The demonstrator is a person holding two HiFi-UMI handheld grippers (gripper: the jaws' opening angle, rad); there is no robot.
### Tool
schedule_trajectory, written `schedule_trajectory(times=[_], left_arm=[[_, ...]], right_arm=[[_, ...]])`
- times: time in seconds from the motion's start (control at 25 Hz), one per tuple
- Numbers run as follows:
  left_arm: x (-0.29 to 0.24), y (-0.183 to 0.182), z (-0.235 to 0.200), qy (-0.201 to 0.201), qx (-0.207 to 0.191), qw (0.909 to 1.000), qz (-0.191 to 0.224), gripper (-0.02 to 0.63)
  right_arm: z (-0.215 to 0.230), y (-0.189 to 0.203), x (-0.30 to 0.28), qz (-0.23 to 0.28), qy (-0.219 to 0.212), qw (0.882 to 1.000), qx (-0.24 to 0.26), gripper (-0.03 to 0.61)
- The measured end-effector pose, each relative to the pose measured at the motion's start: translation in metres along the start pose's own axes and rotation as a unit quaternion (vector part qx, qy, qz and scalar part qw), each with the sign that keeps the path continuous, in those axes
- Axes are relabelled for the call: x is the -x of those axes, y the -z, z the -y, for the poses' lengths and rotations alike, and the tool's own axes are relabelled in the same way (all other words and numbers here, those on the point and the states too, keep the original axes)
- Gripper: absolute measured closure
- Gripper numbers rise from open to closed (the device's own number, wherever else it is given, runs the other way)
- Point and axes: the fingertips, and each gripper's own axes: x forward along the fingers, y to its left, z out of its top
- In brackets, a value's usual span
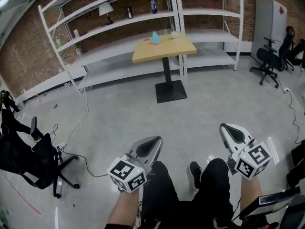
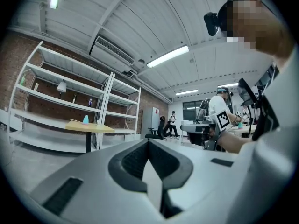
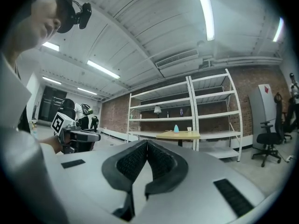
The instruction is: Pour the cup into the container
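Both grippers sit at the bottom of the head view, well apart from the work. The left gripper (image 1: 153, 142) has its jaws closed together with nothing between them. The right gripper (image 1: 228, 129) is the same, pads meeting and empty. The table (image 1: 167, 51) stands at upper centre, in front of the shelves (image 1: 119, 13), with bare floor (image 1: 124, 113) between it and the person. On it the small white cup (image 1: 174, 34) stands near the blue container (image 1: 156, 38), not touching it. The step in hand looks like the approach; no grasp has begun. The next move probably calls for reaching the table, then opening one gripper and bringing its jaws round the cup without knocking the container.
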Motion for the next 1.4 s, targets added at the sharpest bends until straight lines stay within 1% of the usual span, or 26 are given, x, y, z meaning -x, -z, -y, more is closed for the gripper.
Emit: schedule_trajectory(times=[0.16, 0.28, 0.44, 0.52, 0.68, 0.8, 0.96, 1.12, 1.28, 1.4], left_arm=[[-0.052, 0.023, -0.032, 0.004, 0.025, 0.9996, -0.013, 0.612], [-0.090, 0.023, -0.053, 0.006, 0.024, 0.9996, -0.014, 0.612], [-0.120, 0.019, -0.090, -0.004, 0.018, 0.9996, -0.020, 0.612], [-0.134, 0.011, -0.110, -0.013, 0.017, 0.9997, -0.016, 0.612], [-0.164, -0.001, -0.145, -0.016, 0.006, 0.9998, -0.009, 0.612], [-0.190, 0.001, -0.180, -0.024, 0.012, 0.9996, -0.005, 0.612], [-0.229, 0.012, -0.230, -0.034, 0.031, 0.9989, -0.008, 0.612], [-0.271, 0.006, -0.286, -0.036, 0.034, 0.9987, -0.004, 0.612], [-0.318, -0.003, -0.339, -0.044, 0.036, 0.9984, 0.005, 0.612], [-0.361, -0.007, -0.370, -0.040, 0.028, 0.9988, 0.003, 0.612]], right_arm=[[0.035, 0.029, -0.021, -0.020, 0.011, 0.999, -0.027, 0.577], [0.068, 0.039, -0.048, -0.023, 0.011, 0.999, -0.035, 0.577], [0.095, 0.032, -0.096, -0.006, -0.004, 0.999, -0.031, 0.577], [0.104, 0.028, -0.120, 0.000, -0.012, 1.000, -0.029, 0.577], [0.130, 0.019, -0.166, 0.009, -0.022, 0.999, -0.024, 0.577], [0.153, 0.014, -0.207, 0.015, -0.026, 0.999, -0.020, 0.577], [0.184, 0.011, -0.269, 0.012, -0.038, 0.999, -0.013, 0.577], [0.219, 0.004, -0.331, 0.015, -0.037, 0.999, -0.016, 0.577], [0.255, 0.006, -0.389, 0.010, -0.042, 0.999, -0.017, 0.577], [0.292, 0.009, -0.427, 0.011, -0.035, 0.999, -0.023, 0.577]])
